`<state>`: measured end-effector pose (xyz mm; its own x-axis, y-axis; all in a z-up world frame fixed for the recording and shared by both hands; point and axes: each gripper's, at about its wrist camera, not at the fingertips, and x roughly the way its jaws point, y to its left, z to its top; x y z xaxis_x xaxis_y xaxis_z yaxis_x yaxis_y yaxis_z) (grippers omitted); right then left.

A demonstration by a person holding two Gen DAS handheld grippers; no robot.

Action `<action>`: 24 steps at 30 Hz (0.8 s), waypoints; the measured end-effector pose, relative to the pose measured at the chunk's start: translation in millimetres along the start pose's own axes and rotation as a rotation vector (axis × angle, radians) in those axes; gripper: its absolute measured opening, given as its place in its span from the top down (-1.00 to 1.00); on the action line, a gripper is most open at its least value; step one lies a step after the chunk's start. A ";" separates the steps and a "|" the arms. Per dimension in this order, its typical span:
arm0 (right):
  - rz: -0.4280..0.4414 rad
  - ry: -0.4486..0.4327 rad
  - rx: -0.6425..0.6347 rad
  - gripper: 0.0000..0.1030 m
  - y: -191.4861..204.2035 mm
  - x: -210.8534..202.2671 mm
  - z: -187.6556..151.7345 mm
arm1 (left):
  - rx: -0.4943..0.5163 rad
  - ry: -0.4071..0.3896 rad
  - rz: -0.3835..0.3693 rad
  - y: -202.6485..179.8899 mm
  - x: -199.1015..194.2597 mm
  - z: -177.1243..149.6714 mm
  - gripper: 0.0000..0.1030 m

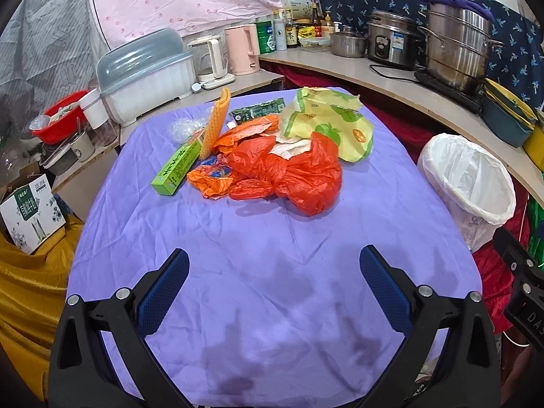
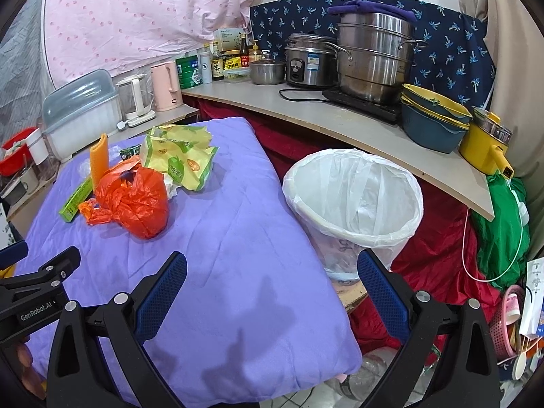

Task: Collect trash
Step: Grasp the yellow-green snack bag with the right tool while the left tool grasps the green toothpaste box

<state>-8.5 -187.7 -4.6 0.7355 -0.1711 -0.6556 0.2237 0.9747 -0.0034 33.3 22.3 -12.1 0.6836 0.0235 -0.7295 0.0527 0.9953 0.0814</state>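
Note:
A heap of trash lies at the far side of the purple cloth (image 1: 272, 238): a red-orange plastic bag (image 1: 299, 173), a yellow-green snack wrapper (image 1: 333, 122), a green box (image 1: 176, 166), an orange ridged piece (image 1: 216, 122) and a dark green packet (image 1: 258, 110). The bin with a white liner (image 1: 469, 176) stands off the table's right edge. My left gripper (image 1: 273, 265) hangs open over bare cloth, well short of the heap. In the right wrist view the red-orange bag (image 2: 136, 200) and wrapper (image 2: 176, 156) lie left of the bin (image 2: 353, 197). My right gripper (image 2: 272, 267) is open near the table's right edge, holding nothing.
A curved counter (image 2: 323, 115) behind the bin carries steel pots (image 2: 374, 54), a rice cooker (image 2: 309, 61), stacked bowls (image 2: 435, 119) and a yellow pot (image 2: 486, 146). Kettles (image 1: 243, 49) and a lidded dish box (image 1: 146, 74) stand behind the table. A cardboard box (image 1: 30, 214) sits at the left.

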 end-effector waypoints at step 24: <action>0.098 0.042 -0.023 -0.86 69.8 101.0 59.3 | -0.158 0.048 0.091 113.5 95.1 53.9 -0.86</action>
<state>119.3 -145.5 -26.3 0.7255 -0.0689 -0.6847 0.1368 0.9896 0.0454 143.6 132.5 -35.6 0.6444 0.1146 -0.7560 -0.1251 0.9912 0.0436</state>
